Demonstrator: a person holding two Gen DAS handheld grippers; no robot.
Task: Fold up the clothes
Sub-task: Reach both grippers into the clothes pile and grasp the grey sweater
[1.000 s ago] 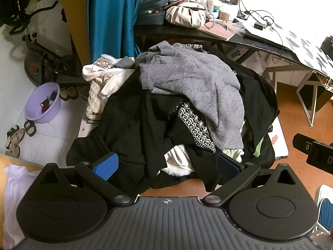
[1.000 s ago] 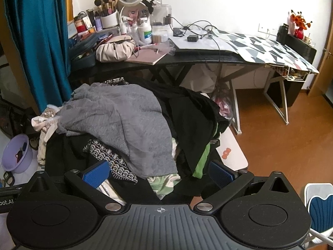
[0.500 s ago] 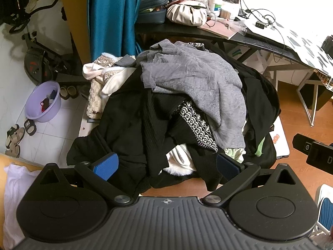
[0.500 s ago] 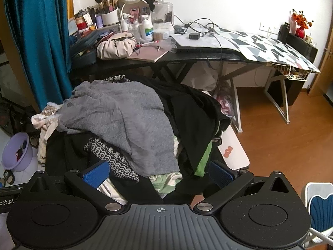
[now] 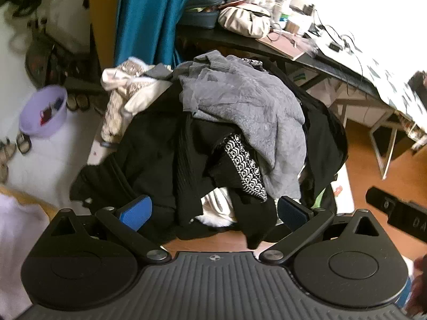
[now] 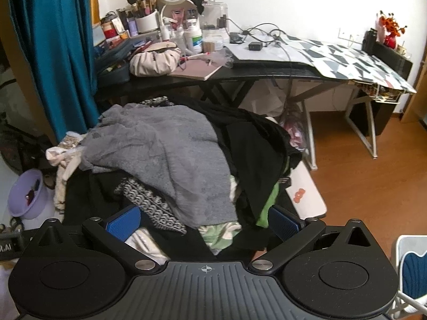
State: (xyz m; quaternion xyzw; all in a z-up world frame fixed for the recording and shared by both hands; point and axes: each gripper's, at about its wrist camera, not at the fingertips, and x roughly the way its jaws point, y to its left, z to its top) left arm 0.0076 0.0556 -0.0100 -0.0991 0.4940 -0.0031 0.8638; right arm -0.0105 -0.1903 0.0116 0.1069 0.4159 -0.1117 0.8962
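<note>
A heap of clothes lies on a low white table (image 6: 307, 194). A grey knit sweater (image 5: 253, 109) tops the heap and also shows in the right wrist view (image 6: 173, 146). Black garments (image 5: 152, 157) spread below it, with a black-and-white patterned piece (image 5: 244, 165) and a cream garment (image 5: 125, 90) at the far left. A green piece (image 6: 269, 205) shows at the right. My left gripper (image 5: 213, 210) is open and empty at the heap's near edge. My right gripper (image 6: 202, 224) is open and empty, also at the near edge.
A black desk (image 6: 240, 72) crowded with cosmetics, a beige bag (image 6: 154, 61) and cables stands behind the heap. A teal curtain (image 6: 53, 53) hangs at the left. A purple basin (image 5: 42, 114) and sandals sit on the white floor at left. Wooden floor (image 6: 360, 181) lies to the right.
Both grippers have moved a little closer to the heap, and the left view has tilted and blurred. The clothes have not moved. Both grippers stay open.
</note>
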